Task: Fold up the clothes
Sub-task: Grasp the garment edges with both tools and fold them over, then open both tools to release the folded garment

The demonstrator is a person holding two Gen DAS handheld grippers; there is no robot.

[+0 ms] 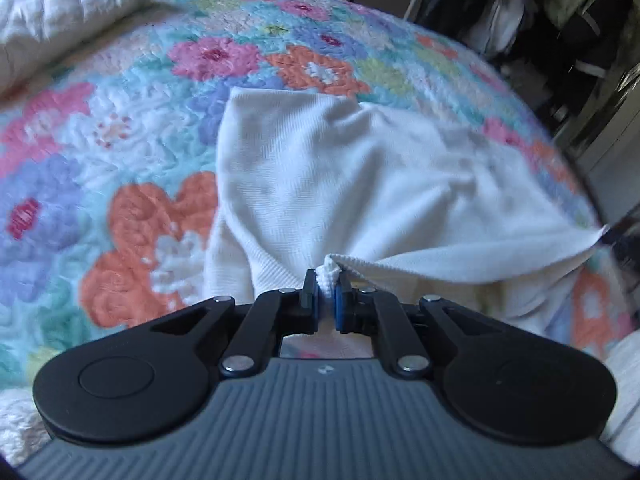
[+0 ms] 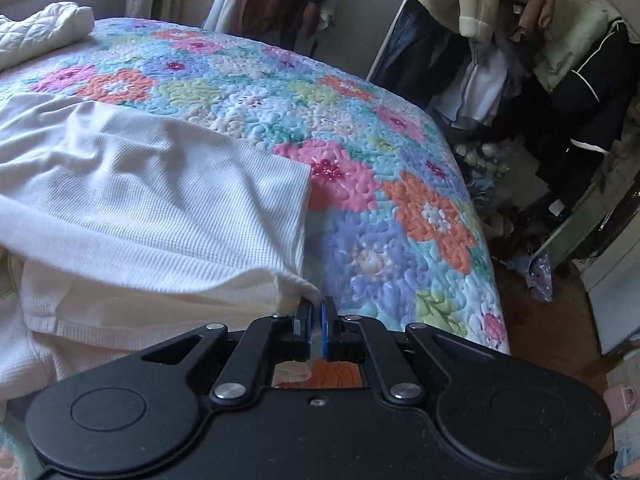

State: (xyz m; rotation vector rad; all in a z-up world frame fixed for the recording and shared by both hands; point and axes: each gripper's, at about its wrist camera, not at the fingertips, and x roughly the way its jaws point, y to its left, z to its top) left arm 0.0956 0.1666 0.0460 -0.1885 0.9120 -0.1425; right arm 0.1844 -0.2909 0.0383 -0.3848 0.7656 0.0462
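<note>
A white ribbed knit garment (image 1: 360,184) lies on a flowered quilt (image 1: 120,152). My left gripper (image 1: 327,280) is shut on a bunched bit of the garment's near edge, and white cloth shows between its blue pads. From there the hem stretches taut to the right, lifted off the bed. In the right wrist view the same garment (image 2: 160,200) spreads to the left. My right gripper (image 2: 316,306) is shut, with the garment's lifted corner pinched at its tips.
A white quilted blanket (image 1: 68,12) is bunched at the far left of the bed. The quilt's right edge (image 2: 492,280) drops to a wooden floor. Hanging coats and jackets (image 2: 520,40) and scattered things crowd the far right side.
</note>
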